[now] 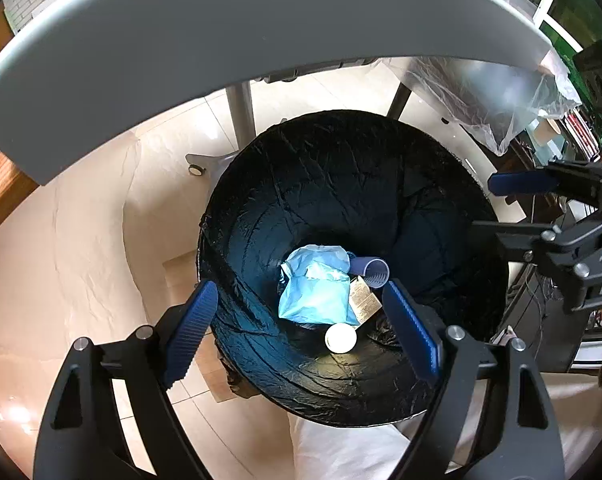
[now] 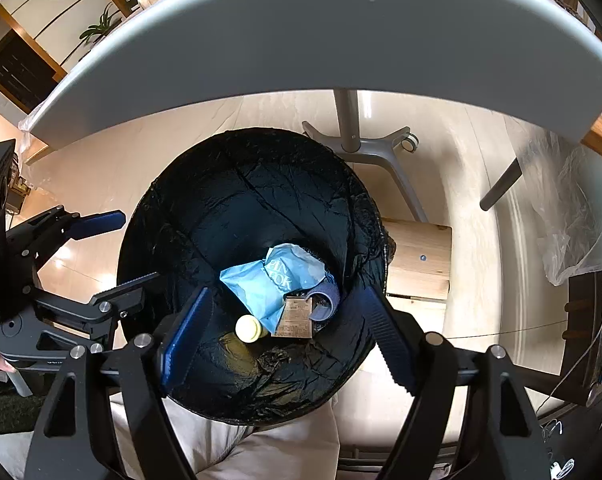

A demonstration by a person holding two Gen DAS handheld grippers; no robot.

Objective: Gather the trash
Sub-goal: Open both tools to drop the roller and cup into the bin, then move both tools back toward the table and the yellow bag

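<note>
While both tongs hang spread and empty above it, the black-lined trash bin (image 1: 341, 200) stands on the floor below the grey tabletop (image 1: 221, 28) edge. At the bin's bottom lie a crumpled blue bag (image 2: 269, 280), a rolled purple tube (image 1: 371, 270) touching it, a printed paper tag (image 2: 295, 318) and a small white-capped bottle (image 1: 341, 338). Only the right view shows lettering on the bag, partly readable as "POK". Left tongs (image 1: 301, 320) and right tongs (image 2: 285, 332) sit just above the bin's rim.
</note>
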